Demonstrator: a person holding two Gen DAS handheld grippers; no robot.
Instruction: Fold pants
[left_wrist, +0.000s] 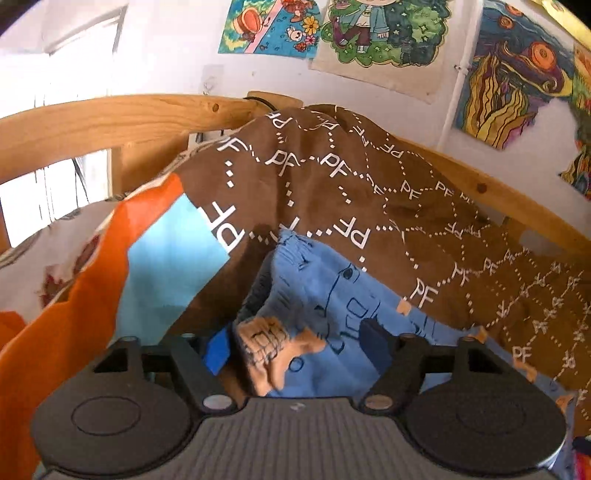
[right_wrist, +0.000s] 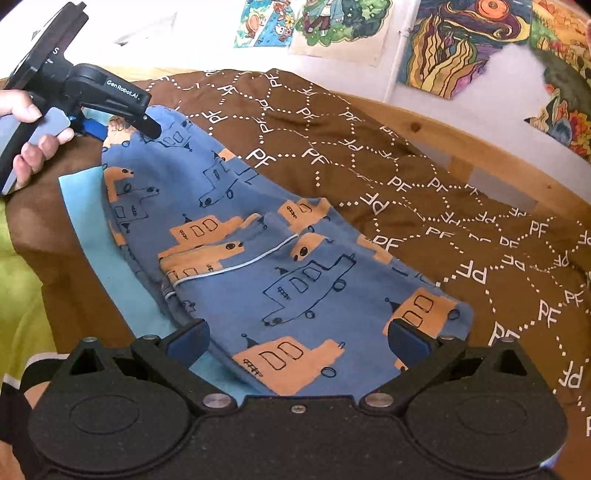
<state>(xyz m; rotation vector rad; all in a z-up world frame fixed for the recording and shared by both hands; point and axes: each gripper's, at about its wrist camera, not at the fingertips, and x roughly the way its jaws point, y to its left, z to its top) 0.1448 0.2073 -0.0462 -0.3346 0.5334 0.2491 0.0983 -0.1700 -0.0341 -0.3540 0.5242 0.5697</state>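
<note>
Showing whole pants on blanket: right view; right tool wide; left tool grips bunched waistband.

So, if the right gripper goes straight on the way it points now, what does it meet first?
Most likely the blue pants: the right gripper points down at the end nearest it, which lies between its open jaws on the brown blanket. How far above the cloth it stands is unclear.
</note>
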